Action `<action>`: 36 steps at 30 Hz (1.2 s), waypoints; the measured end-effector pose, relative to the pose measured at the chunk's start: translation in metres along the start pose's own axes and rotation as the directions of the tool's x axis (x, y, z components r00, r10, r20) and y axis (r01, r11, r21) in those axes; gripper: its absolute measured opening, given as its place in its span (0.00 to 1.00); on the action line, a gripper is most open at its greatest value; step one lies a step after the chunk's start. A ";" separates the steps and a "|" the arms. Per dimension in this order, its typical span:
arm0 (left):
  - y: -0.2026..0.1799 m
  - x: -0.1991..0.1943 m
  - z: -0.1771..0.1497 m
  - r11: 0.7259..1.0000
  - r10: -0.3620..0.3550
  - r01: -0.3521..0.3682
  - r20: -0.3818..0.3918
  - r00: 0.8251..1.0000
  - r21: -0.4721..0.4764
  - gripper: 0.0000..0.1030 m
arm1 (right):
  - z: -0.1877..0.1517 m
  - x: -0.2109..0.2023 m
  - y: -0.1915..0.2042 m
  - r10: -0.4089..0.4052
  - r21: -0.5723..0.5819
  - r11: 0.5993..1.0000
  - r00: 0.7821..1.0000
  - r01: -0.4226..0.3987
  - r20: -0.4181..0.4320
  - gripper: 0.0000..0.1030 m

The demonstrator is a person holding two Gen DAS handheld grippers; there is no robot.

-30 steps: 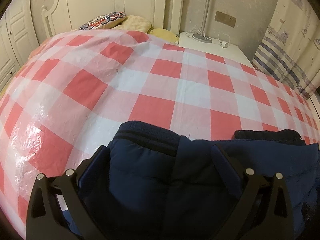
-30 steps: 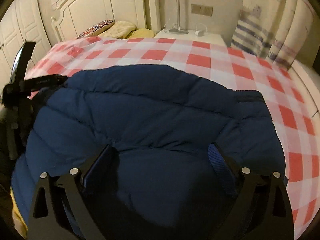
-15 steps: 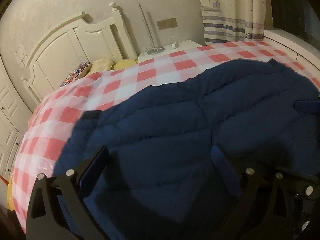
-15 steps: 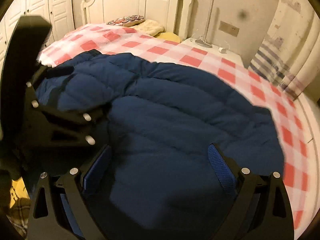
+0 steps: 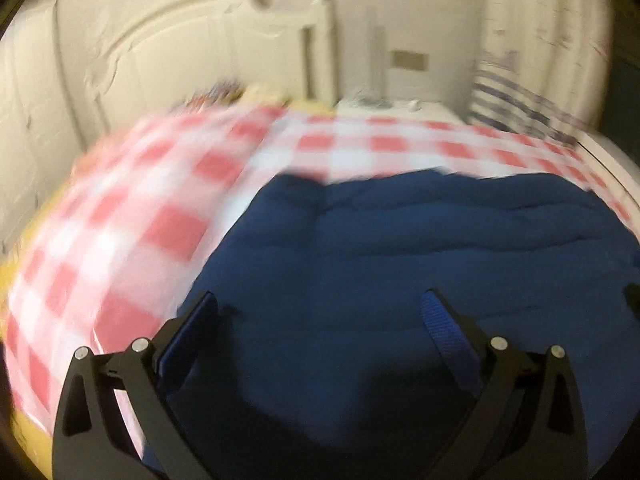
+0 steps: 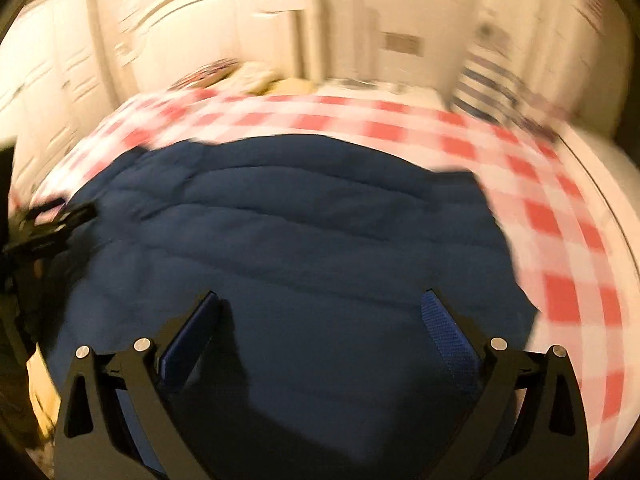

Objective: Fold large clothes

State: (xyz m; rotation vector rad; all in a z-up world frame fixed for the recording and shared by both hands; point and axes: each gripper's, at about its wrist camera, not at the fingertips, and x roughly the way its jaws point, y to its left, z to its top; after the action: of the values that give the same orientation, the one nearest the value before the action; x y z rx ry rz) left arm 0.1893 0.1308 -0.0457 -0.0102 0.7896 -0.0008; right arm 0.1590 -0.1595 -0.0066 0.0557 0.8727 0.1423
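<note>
Dark blue quilted puffer jacket [image 6: 304, 240] spread flat on red-and-white checked bed cover [image 6: 560, 220], presumably laid out for folding. Right gripper [image 6: 320, 336] opening, jaws wide, nothing pinched. Left gripper [image 5: 320, 336] likewise agape above jacket, empty.
</note>
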 end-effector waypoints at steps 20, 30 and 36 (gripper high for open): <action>-0.047 -0.070 -0.020 0.989 -0.125 0.115 0.105 0.987 0.090 0.98 | -0.026 -0.049 0.062 0.108 -0.152 0.984 0.991 -0.095 0.079 0.95; -0.097 -0.030 -0.055 0.962 -0.111 0.111 -0.012 0.994 0.251 0.98 | -0.050 -0.013 0.096 0.042 -0.287 0.957 0.999 -0.040 0.001 0.96; -0.041 -0.058 -0.058 0.985 -0.067 0.059 0.044 0.997 0.160 0.98 | -0.050 -0.048 0.074 -0.008 -0.242 0.970 0.998 0.023 0.062 0.95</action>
State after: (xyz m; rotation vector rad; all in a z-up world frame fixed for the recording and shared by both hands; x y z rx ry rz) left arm 0.1076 0.0893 -0.0452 0.1153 0.7375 -0.1230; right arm 0.0825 -0.0935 0.0055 -0.1751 0.7892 0.2310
